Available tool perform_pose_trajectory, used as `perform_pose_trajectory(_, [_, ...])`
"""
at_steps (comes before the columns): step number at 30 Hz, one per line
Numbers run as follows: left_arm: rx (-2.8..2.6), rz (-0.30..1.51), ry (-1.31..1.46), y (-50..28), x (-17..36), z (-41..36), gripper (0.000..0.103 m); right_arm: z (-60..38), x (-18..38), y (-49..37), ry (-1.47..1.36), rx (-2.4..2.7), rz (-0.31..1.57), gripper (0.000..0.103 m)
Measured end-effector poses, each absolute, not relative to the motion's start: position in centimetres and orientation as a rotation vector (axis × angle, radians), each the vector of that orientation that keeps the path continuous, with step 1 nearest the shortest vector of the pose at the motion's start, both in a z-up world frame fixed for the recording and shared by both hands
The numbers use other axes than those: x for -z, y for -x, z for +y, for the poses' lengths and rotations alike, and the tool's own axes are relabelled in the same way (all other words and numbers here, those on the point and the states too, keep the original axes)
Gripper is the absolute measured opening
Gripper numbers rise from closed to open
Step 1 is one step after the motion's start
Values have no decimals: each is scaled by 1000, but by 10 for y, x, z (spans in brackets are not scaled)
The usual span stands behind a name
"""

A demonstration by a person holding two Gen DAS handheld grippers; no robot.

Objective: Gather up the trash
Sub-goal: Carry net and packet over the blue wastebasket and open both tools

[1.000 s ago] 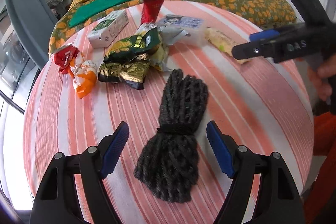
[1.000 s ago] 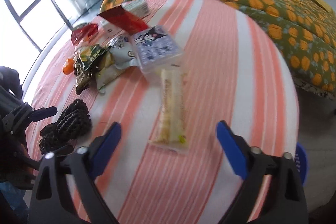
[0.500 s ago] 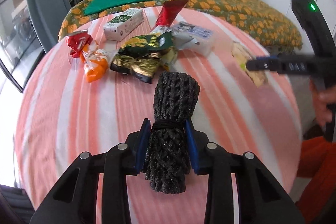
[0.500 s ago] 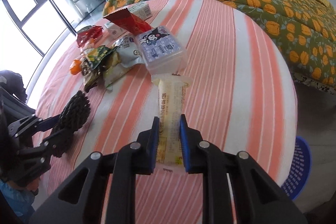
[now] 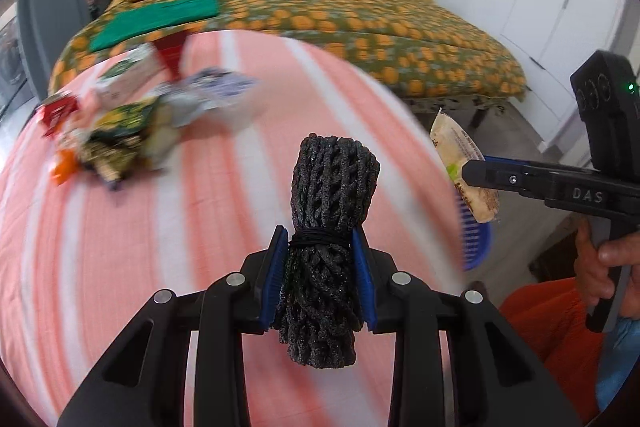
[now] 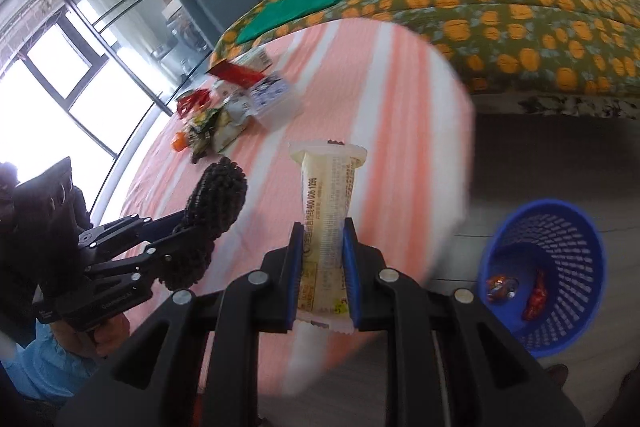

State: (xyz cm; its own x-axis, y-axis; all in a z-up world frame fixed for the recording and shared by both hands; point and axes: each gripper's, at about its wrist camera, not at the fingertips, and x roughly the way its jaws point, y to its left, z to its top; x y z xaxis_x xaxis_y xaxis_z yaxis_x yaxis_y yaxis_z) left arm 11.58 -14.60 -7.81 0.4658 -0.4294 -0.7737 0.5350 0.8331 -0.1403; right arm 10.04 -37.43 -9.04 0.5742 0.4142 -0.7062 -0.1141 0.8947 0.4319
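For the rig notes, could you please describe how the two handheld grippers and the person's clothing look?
Both the left gripper and right gripper are black plastic with blue pads and silver pivot screws; the right one's body bears "DAS" lettering and a green light. Clothing: orange fabric, light blue sleeve.

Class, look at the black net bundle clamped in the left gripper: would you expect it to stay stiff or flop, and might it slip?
The black net bundle probably handles light and springy: it stands upright above the left gripper without drooping. Its knobbly mesh likely resists slipping. The band around its middle seems to keep it from unrolling.

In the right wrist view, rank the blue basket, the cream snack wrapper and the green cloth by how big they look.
1. blue basket
2. cream snack wrapper, though it is nearest the camera
3. green cloth, far off on the bed
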Motion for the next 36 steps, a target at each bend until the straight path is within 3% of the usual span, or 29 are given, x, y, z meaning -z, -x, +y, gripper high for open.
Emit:
perform_pose_trajectory(11, [806, 964, -196, -88, 87, -297, 32, -519, 142, -70, -343, -9, 981, 18])
perform_pose_trajectory(20, [839, 1057, -279, -99, 162, -417, 32, -589, 198, -79, -443, 82, 1055, 19])
perform_pose_trajectory(29, [788, 1128, -296, -132, 234, -468, 36, -618, 225, -93, -473, 77, 1086, 19])
perform_pose_trajectory(31, [762, 1136, -299, -139, 246, -474, 44, -624, 232, -98, -488, 69, 1094, 24])
perform_pose_trajectory(32, [756, 1145, -296, -142, 250, -475, 58, -626, 236, -101, -488, 72, 1099, 31])
perform_pose_trajectory(33, [748, 1150, -293, -145, 254, -477, 67, -628, 238, -102, -491, 74, 1099, 52])
perform_pose_trajectory(34, [738, 1142, -293, -146, 253, -478, 69, -630, 239, -103, -498, 79, 1098, 67])
perform_pose_trajectory(36, [731, 1124, -294, -145, 248, -475, 74, -636, 237, -100, -519, 110, 1083, 67])
